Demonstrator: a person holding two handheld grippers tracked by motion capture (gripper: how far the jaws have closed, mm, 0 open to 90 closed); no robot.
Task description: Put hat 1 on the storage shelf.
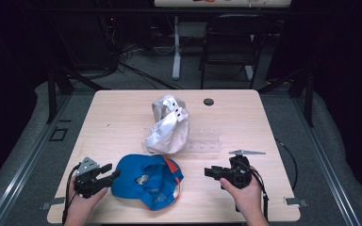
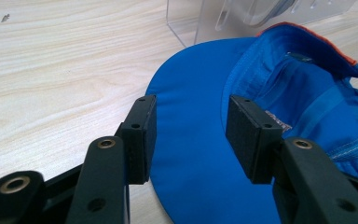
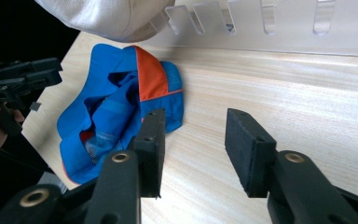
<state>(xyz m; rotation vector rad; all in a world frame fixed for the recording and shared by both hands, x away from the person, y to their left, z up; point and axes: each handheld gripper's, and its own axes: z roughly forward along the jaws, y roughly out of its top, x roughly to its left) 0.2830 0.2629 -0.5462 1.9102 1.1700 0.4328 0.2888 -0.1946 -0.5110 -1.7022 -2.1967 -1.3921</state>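
Blue cap upside down on pale wooden table, dark room, both grippers' jaws wide, empty.

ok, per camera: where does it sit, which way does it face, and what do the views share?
High view: above the person's side, looking forward and down on the table; both hands enter from below, left gripper and right gripper.
Left gripper view: rides the left gripper, looks along its open jaws over the blue cap's brim.
Right gripper view: rides the right gripper, looks along its open jaws over bare tabletop toward the blue cap and the left gripper.
Shared: the blue cap and clear plastic rack appear in all three.
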